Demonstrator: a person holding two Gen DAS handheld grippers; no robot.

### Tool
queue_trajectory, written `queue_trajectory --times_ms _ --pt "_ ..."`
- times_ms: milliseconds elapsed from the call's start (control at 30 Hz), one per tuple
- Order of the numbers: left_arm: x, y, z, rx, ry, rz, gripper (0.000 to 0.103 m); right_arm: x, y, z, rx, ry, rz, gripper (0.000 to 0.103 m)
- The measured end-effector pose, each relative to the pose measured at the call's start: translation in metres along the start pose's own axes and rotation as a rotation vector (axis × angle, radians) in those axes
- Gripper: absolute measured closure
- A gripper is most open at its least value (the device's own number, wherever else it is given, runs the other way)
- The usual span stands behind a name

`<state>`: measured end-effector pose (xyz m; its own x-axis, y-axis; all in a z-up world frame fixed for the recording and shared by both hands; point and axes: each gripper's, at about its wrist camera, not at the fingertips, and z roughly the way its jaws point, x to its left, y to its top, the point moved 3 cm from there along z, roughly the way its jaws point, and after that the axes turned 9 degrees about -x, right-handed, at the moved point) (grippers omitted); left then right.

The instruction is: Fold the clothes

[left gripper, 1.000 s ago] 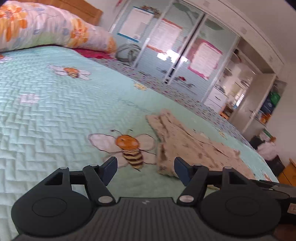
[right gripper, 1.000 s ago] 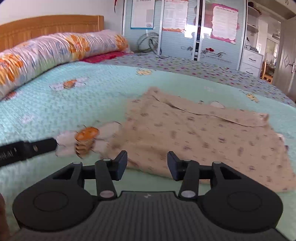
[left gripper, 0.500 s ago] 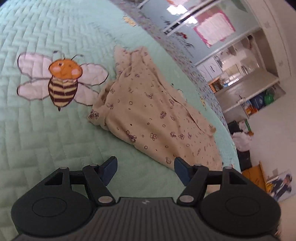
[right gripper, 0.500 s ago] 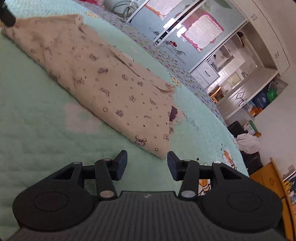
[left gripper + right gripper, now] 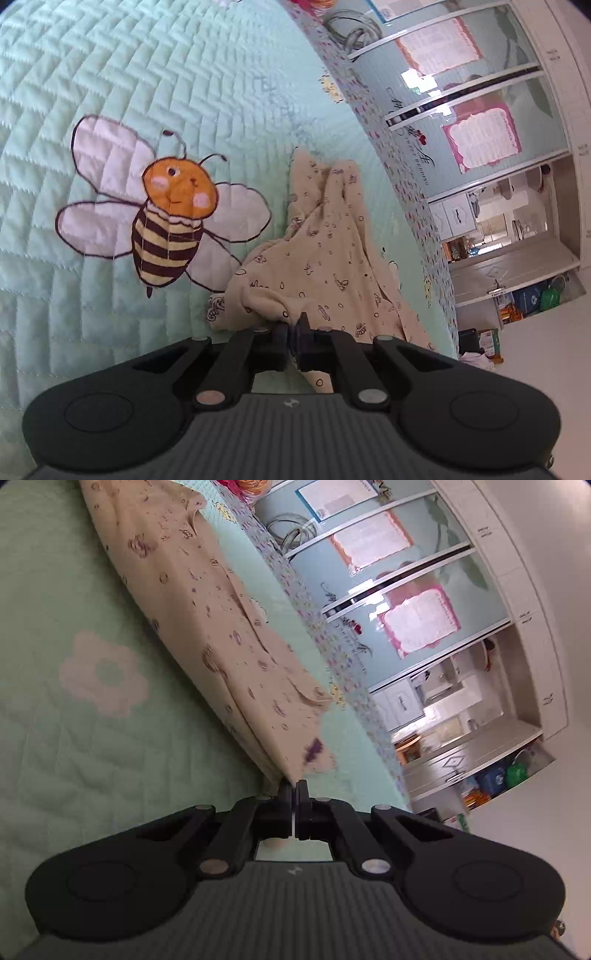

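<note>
- Beige printed cotton, a small garment, lies on the mint quilted bedspread in my left wrist view, just beside the embroidered bee. My left gripper has its fingers pressed together on a bunched corner of the cloth. I judge I hold it at the edge so the panel can be carried over itself. Cloth rises from the pinch and spreads away ahead; a scrap hangs below the fingertips.
- Same garment in my right wrist view: it stretches away up and left across the bedspread, past a pale flower. My right gripper pinches its nearest corner, fingers almost touching. Two held corners, I reckon, keep the edge taut and straight for a fold.
</note>
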<state>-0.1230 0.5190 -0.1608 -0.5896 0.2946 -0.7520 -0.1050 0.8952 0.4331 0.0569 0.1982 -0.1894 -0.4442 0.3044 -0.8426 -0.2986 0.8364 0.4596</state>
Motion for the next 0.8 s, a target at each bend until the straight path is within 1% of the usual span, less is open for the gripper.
queue_trajectory --times_ms 67,100,167,200,233,267,333,367,400,433,467,533,567,600,633,667,700,767,800 --pt "-0.001 -0.004 -0.001 0.010 0.024 0.062 0.098 0.007 -0.006 -0.001 0.025 0.026 -0.020 0.103" --pt "0.002 -0.007 0.000 0.024 0.030 0.064 0.097 0.012 -0.009 0.001 0.038 0.039 -0.024 0.103" --pt "0.016 -0.017 0.003 0.070 0.033 0.010 0.095 0.017 -0.008 0.000 0.032 0.030 -0.021 0.103" --pt "0.020 -0.019 0.001 0.074 0.033 0.000 0.095 0.017 -0.005 -0.004 0.023 0.021 -0.014 0.103" --pt "0.020 -0.018 -0.005 0.057 0.031 0.007 0.090 0.015 -0.003 -0.009 0.012 0.012 -0.006 0.090" --pt "0.021 -0.018 -0.010 0.037 0.031 0.010 0.076 0.013 0.000 -0.014 0.001 0.002 0.003 0.067" --pt "0.024 -0.015 -0.015 0.012 0.024 -0.019 0.060 0.013 0.002 -0.014 -0.006 0.007 0.002 0.052" --pt "0.025 -0.013 -0.013 0.015 0.020 -0.040 0.058 0.013 0.004 -0.013 -0.008 0.011 0.000 0.049" --pt "0.026 -0.012 -0.012 0.017 0.021 -0.057 0.058 0.013 0.005 -0.012 -0.010 0.015 -0.001 0.049" --pt "0.023 -0.011 -0.010 0.017 0.023 -0.064 0.053 0.014 0.006 -0.012 -0.012 0.019 -0.003 0.050" --pt "0.020 -0.011 -0.008 0.017 0.022 -0.065 0.044 0.014 0.007 -0.011 -0.015 0.024 -0.005 0.050" --pt "0.012 -0.009 -0.003 0.016 0.022 -0.066 0.036 0.015 0.009 -0.009 -0.019 0.032 -0.009 0.050" --pt "0.009 -0.008 0.001 0.014 0.028 -0.065 0.039 0.015 0.011 -0.008 -0.021 0.036 -0.010 0.053" --pt "0.006 -0.008 0.004 0.012 0.033 -0.055 0.043 0.015 0.012 -0.008 -0.024 0.041 -0.012 0.056" --pt "0.005 -0.007 0.008 0.021 0.041 -0.034 0.086 0.015 0.013 -0.007 -0.026 0.045 -0.014 0.082" --pt "0.005 -0.008 0.010 0.037 0.061 -0.013 0.100 0.016 0.014 -0.006 -0.028 0.049 -0.016 0.103" --pt "0.007 -0.008 0.008 0.038 0.067 0.000 0.100 0.016 0.015 -0.005 -0.030 0.054 -0.017 0.103" --pt "0.008 -0.007 -0.005 0.010 0.040 0.033 0.100 0.017 0.018 -0.004 -0.035 0.062 -0.021 0.103" --pt "0.007 -0.005 -0.014 -0.006 0.026 0.051 0.100 0.014 0.018 -0.011 -0.045 0.058 -0.020 0.103"
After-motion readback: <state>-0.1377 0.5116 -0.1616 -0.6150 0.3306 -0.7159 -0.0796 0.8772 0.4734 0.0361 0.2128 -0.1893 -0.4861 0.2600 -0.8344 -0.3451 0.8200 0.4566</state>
